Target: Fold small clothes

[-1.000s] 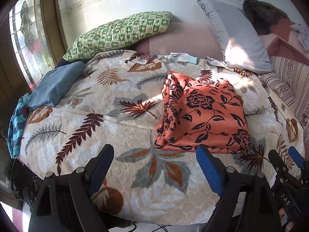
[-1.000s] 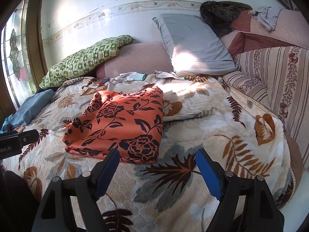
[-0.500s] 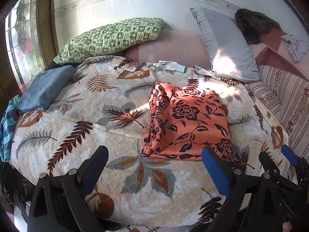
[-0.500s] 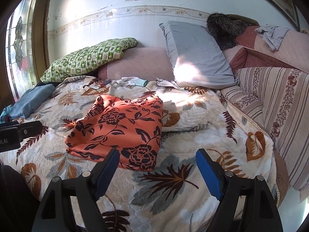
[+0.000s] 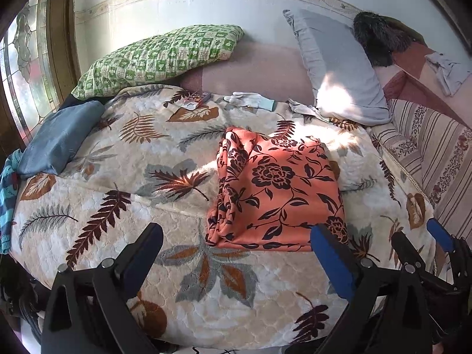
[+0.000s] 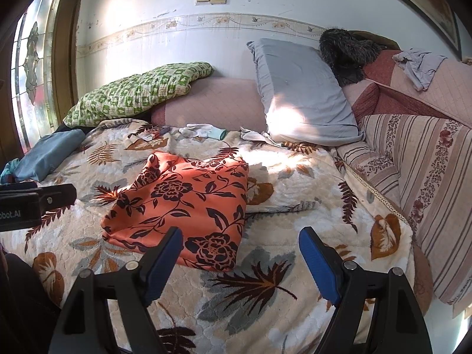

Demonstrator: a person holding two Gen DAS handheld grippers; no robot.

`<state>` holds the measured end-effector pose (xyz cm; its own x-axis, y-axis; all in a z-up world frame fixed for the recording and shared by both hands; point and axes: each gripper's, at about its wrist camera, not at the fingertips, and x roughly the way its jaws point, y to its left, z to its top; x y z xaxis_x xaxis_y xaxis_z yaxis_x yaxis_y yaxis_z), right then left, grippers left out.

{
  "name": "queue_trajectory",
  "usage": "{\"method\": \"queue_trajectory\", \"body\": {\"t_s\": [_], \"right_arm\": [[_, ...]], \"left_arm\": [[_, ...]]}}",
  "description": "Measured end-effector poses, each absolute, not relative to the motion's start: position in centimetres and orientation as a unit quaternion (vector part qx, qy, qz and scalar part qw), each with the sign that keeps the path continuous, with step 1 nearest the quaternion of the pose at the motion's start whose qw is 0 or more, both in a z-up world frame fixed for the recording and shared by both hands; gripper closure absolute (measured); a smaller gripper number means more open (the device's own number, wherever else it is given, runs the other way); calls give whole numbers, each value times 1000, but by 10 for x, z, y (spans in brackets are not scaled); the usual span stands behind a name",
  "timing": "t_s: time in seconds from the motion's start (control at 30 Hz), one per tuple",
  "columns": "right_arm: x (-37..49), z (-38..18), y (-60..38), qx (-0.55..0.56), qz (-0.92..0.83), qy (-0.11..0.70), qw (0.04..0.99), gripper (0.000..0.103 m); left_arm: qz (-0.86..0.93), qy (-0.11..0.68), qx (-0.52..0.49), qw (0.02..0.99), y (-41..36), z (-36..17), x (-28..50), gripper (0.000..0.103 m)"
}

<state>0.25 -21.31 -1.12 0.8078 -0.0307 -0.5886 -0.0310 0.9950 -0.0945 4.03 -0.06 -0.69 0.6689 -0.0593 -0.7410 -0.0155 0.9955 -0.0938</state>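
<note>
left gripper (image 5: pixel 236 253): jaws wide, empty; side reads "obot.AI" | right gripper (image 6: pixel 240 250): jaws apart, empty | cloth (image 6: pixel 183 203): orange, floral, folded, on blanket (image 6: pixel 265 295) just ahead of both jaws, untouched

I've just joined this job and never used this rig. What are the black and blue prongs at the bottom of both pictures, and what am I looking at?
Those prongs are the fingers of two hand-held grippers; a person carries one in each hand. Each picture comes from a camera on one gripper, looking along its fingers. The left gripper and right gripper are both open and hold nothing. Ahead lies a bed with a leaf-patterned blanket. On it rests an orange floral cloth, folded into a rough rectangle. Farther back are a green checked pillow, a grey pillow and a white glove.
</note>
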Motion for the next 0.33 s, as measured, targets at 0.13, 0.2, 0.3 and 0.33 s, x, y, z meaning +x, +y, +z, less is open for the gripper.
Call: {"method": "queue_trajectory", "body": {"t_s": [0.13,0.2,0.3,0.33], "right_arm": [[3,-11,-212,-51,1,310,949,19],[5,-11,-213,-51,3,311,949,19],[8,-10,-213,-50,5,310,949,19],[10,-11,-214,-50,7,310,949,19]], "left_arm": [[-5,397,-28,918,-6,-3,41,0],[-14,391,-30,920,-6,0,42,0],[-19,391,-33,920,-7,3,44,0],[-19,390,-32,920,-8,3,45,0]]}}
